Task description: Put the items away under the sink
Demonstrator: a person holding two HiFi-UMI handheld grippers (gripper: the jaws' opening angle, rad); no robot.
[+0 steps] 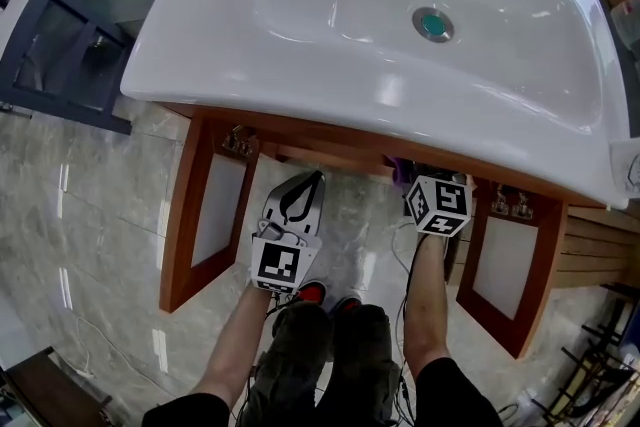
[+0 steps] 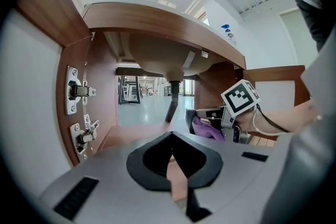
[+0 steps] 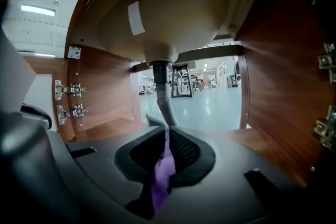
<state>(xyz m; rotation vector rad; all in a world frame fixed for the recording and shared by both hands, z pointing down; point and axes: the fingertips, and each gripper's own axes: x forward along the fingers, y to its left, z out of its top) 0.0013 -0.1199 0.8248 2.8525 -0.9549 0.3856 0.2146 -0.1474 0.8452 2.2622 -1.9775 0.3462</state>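
Below the white sink (image 1: 380,15) the wooden cabinet stands with both doors swung out. My left gripper (image 2: 171,136) is shut on a thin pale pink strip (image 2: 177,178) and points into the cabinet's left side; from above its jaws (image 1: 308,187) lie just before the opening. My right gripper (image 3: 167,131) is shut on a purple cloth (image 3: 164,170) and sits inside the cabinet, facing the grey drain pipe (image 3: 164,102). In the left gripper view the purple cloth (image 2: 207,129) shows beside the right marker cube (image 2: 240,98). In the head view the sink edge hides the right jaws; only that marker cube (image 1: 440,205) shows.
The left door (image 1: 215,210) and right door (image 1: 505,280) flank the opening. Hinges (image 2: 79,94) are mounted on the left wall, and the wooden cabinet floor (image 3: 262,144) lies below. The cabinet has no back; a bright hall shows behind. My knees (image 1: 330,345) are at the bottom.
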